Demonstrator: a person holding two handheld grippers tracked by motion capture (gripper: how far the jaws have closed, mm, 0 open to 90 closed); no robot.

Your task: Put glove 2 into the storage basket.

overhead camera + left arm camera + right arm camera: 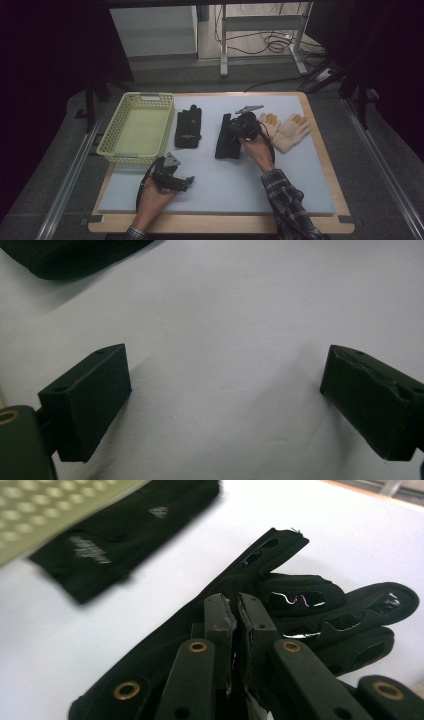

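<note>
The high view is dim with dark edges; the white worktop (250,170) looks evenly lit; the basket (45,510) blurs in the right gripper view.

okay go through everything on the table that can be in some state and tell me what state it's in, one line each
Right gripper: shut, pinching the black glove under it.
Left gripper: open, nothing between the jaws, over bare mat.
Black glove in the grip: fingers spread, palm side showing.
Second black glove: lying flat beside the basket.
Yellow basket: upright, nothing seen inside.
Cream gloves: lying flat, orange fingertips, untouched.
</note>
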